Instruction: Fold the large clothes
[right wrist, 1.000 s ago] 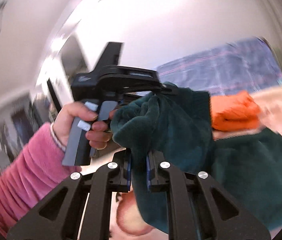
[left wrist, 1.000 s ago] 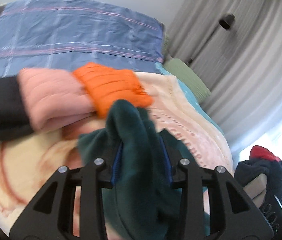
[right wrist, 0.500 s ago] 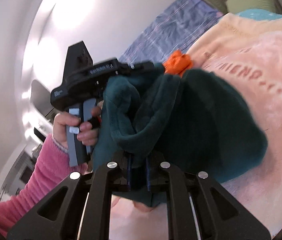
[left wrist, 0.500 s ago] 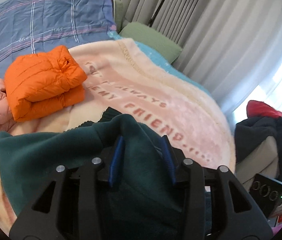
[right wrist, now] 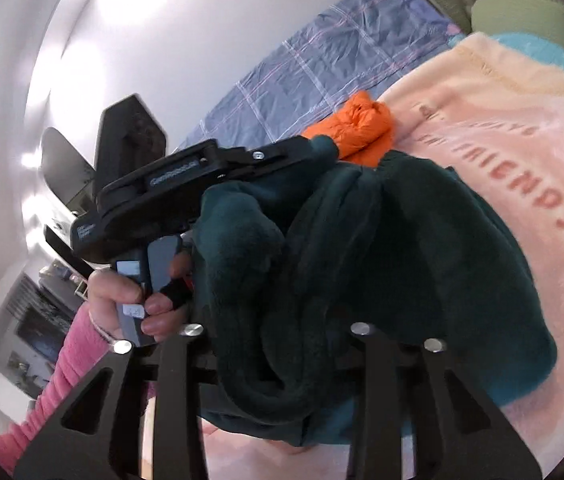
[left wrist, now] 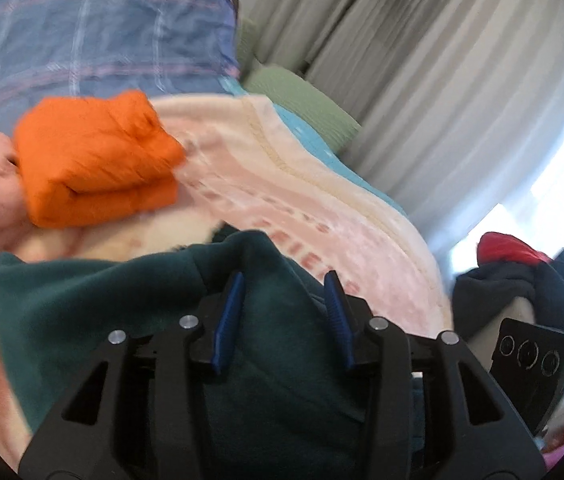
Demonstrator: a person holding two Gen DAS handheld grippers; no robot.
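Lowered since the earlier frames, the dark green fleece garment (left wrist: 130, 312) now lies bunched on the pink blanket (left wrist: 321, 184) of the bed. Both jaws have just been opening: the left hand-held gripper (left wrist: 282, 316) stands apart around a fold, pads not pressing. The right hand-held gripper (right wrist: 278, 344) has fleece piled between its fingers, pads hidden; the folded orange jacket (left wrist: 94, 164) lies beyond.

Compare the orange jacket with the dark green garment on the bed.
The orange jacket is quilted and puffy; the dark green garment is plush fleece. The orange jacket sits folded into a compact block, touched by no tool; the dark green garment is bunched and loose, lying between both tools' jaws. Both rest on the pink blanket.
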